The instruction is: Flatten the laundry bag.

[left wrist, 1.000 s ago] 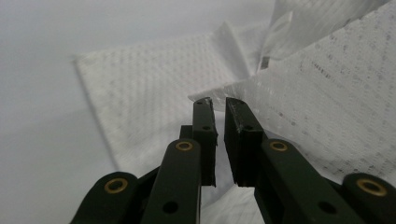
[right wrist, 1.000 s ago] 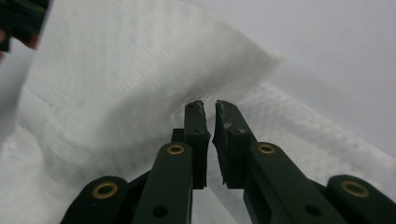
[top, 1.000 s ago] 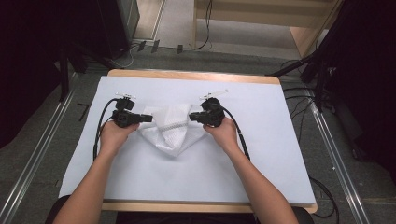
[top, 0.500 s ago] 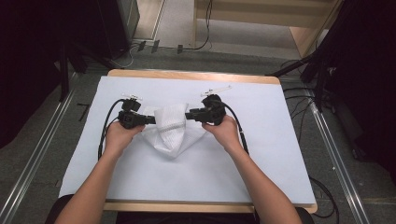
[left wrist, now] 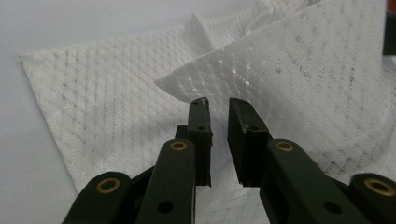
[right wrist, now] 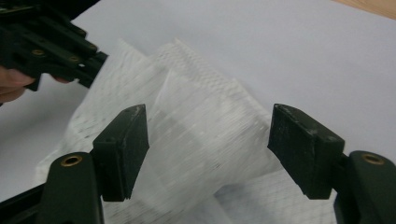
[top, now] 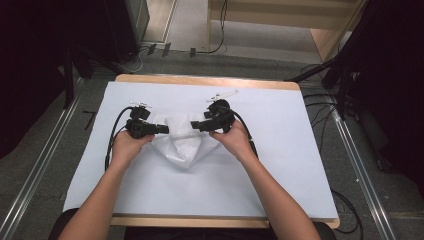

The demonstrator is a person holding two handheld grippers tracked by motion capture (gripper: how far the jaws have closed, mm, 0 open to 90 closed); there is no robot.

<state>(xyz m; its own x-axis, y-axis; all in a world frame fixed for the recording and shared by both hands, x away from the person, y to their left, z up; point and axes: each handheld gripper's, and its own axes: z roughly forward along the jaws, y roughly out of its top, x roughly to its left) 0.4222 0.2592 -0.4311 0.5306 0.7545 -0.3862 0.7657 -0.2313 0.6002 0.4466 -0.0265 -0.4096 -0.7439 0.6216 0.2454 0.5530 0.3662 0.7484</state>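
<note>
Since a second ago, both grippers are sitting a little farther toward the desk's far edge, and the cloth (top: 181, 141) between them is lying in a slightly different crumple, its pointed corner hanging toward the person. The right gripper (right wrist: 208, 147) has just been opening: its jaws are now standing wide apart, released, with the white cloth's raised fold lying between and beyond them but no pad pressing on it. The left gripper (left wrist: 218, 140) has just been opening as well, though only slightly; its jaws are standing close together with a narrow bare gap, gripping nothing, and they are pointing at a turned-over flap of the cloth just past their tips.

From the high view, the left gripper (top: 162, 129) and the right gripper (top: 196, 125) are facing each other across the cloth's upper edge, each in one hand, the left hand (top: 127, 148) and the right hand (top: 236, 141) resting near the middle of the desk (top: 295, 175), which is covered with a pale sheet. That view is giving the layout, yet the jaw gaps are too small to judge there.

The left gripper view is showing the cloth's woven diamond pattern and its layered folds. The right gripper view is showing the other gripper at upper left, its tips touching or just over the cloth's edge; which, I cannot tell.
</note>
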